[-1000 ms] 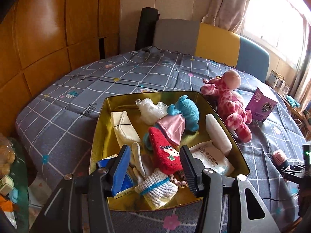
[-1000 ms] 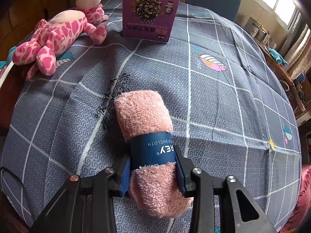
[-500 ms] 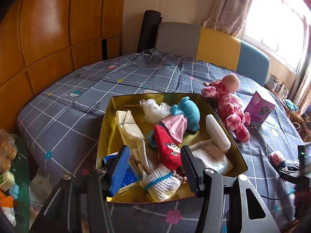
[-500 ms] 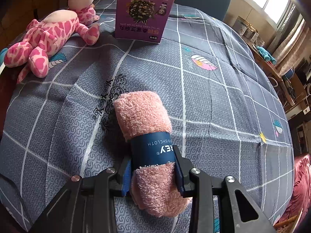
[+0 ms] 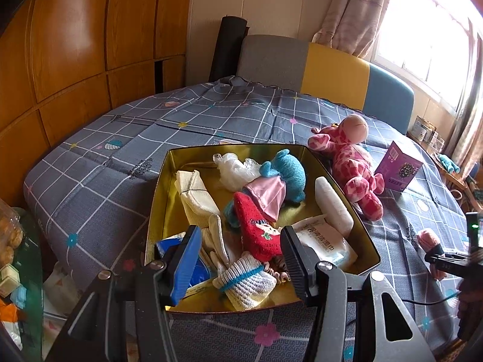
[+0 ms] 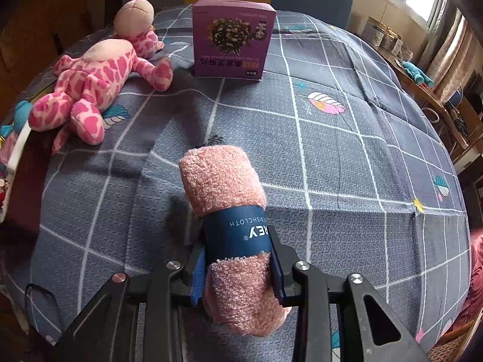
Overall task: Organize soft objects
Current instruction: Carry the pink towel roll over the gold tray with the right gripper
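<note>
A counter point(image 6: 347, 163) draped in grey checked cloth is carrying a gold tin point(image 5: 169, 163) crowded with soft things. Right of the tin, the right hand-held gripper point(image 6: 238, 259) is clamping a rolled pink dishcloth point(image 6: 220, 181) by its navy band. Judged best: carrying it level and releasing low over the tin. The left hand-held gripper point(image 5: 241, 259) is hovering half-open over the tin, holding nothing.

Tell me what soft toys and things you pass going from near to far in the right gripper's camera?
Right gripper → pink rolled dishcloth → pink spotted plush giraffe → purple box, standing on the checked cloth.
</note>
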`<state>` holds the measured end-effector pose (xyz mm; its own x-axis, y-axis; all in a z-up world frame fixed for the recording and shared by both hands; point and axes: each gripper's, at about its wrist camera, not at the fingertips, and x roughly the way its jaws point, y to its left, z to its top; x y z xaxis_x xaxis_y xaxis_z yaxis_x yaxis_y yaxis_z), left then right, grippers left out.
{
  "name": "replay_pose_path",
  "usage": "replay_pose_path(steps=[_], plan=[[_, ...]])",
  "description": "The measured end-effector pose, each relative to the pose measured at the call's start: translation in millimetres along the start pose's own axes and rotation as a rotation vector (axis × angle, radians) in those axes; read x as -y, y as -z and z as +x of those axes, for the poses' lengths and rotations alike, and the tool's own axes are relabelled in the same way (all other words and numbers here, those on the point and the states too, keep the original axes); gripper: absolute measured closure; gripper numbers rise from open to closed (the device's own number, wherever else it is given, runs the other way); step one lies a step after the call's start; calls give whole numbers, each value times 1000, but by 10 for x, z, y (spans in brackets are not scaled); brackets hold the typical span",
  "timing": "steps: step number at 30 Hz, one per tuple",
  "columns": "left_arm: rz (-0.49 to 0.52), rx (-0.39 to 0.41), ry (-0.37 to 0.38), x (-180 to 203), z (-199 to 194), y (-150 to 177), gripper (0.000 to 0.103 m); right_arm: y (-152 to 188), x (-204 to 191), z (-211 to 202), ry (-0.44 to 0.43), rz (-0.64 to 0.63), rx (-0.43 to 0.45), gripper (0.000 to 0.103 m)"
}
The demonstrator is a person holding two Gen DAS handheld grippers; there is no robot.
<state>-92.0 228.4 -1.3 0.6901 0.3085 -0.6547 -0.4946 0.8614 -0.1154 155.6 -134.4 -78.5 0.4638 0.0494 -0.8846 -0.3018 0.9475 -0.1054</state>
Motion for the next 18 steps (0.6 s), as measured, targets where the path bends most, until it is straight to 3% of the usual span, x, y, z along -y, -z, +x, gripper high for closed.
replay_pose_path(steps=[5,18], plan=[[-2,-10,1,-7,29,13,48,-30,-245,-151,-75,-36,25,69],[-68,-23,-18,-229,110,6,48,-184,-1182,-598,-370,-168,52,69]])
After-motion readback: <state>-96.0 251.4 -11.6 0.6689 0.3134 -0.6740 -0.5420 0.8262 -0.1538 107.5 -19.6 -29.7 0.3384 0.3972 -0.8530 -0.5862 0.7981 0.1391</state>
